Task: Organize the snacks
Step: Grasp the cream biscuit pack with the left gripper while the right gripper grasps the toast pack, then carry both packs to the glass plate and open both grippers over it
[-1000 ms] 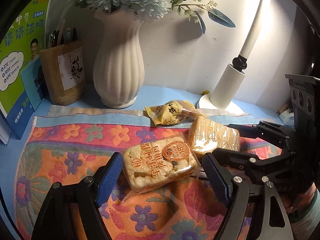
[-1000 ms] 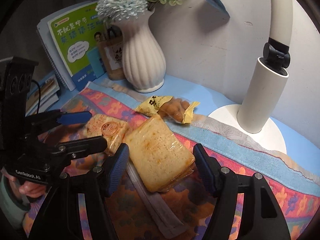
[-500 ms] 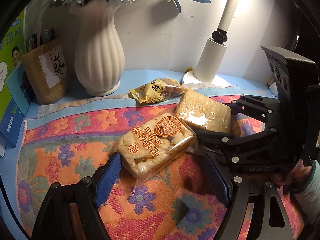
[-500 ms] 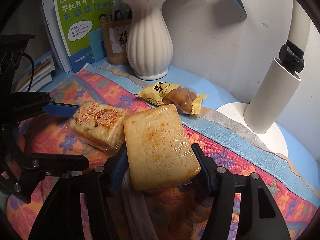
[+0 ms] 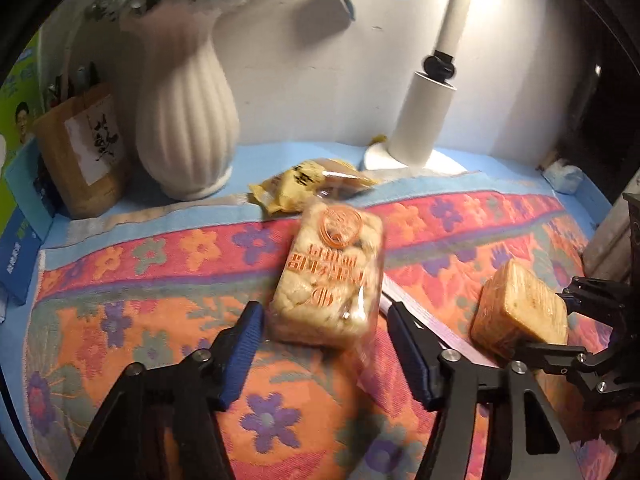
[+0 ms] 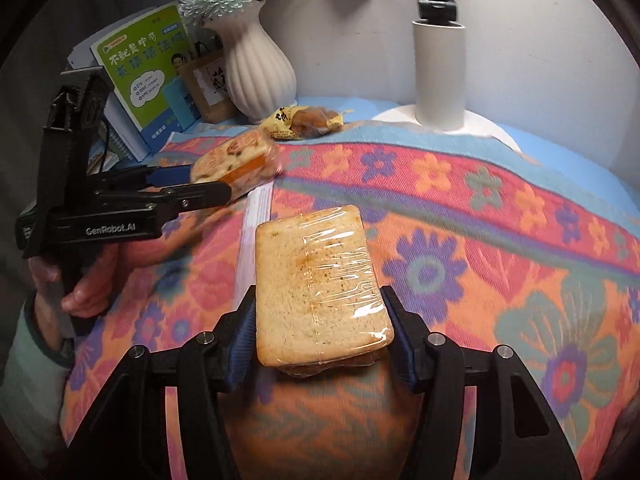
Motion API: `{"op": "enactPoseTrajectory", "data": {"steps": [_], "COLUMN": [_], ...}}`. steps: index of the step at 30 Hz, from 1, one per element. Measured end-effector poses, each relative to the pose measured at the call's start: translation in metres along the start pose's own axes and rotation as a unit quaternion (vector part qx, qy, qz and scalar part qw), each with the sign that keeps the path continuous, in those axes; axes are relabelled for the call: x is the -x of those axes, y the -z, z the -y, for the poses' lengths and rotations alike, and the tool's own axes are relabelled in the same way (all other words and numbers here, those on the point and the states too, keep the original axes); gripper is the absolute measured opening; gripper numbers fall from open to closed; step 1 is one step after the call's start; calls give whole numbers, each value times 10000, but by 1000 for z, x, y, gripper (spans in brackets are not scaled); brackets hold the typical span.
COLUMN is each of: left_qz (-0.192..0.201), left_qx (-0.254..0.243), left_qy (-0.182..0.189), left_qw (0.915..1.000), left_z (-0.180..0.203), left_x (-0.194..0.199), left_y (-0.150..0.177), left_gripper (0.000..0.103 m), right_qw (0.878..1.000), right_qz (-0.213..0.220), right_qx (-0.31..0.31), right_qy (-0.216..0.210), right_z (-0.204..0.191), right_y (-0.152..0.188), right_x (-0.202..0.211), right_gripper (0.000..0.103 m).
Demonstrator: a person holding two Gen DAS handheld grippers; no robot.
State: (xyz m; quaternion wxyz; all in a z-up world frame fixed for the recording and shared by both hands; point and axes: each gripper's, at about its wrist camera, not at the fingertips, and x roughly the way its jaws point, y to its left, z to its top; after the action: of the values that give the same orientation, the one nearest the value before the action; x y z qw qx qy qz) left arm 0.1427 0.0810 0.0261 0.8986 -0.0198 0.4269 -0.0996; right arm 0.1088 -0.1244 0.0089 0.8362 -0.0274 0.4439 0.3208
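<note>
Toast pack clamped in right tongs; left tongs, just closing, grip rice cake.

A light-blue bench is mostly covered by a bright floral towel. At twelve o'clock a white ribbed vase and a white lamp base stand on the bench, with a brown pen holder at ten. A yellow snack packet lies at the towel's far edge.
</note>
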Motion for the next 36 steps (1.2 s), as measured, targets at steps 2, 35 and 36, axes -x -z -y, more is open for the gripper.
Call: {"op": "enactPoseTrajectory", "data": {"steps": [2, 35, 36], "left_qz": [-103, 340, 347], "left_qx": [-235, -67, -87], "left_qy": [-167, -665, -621], "left_qw": [9995, 9972, 9974], "left_z": [10, 110, 122], "left_x": [-2, 71, 78], "left_y": [4, 82, 90], "left_gripper": [51, 45, 45], "right_qw": [9999, 9956, 9956], "right_qz": [-1, 508, 528], "right_qx": [-148, -607, -656], "right_qy": [17, 493, 422], "right_z": [4, -23, -25], "right_y": [19, 112, 118], "right_x": [15, 94, 101], "right_gripper": [56, 53, 53]}}
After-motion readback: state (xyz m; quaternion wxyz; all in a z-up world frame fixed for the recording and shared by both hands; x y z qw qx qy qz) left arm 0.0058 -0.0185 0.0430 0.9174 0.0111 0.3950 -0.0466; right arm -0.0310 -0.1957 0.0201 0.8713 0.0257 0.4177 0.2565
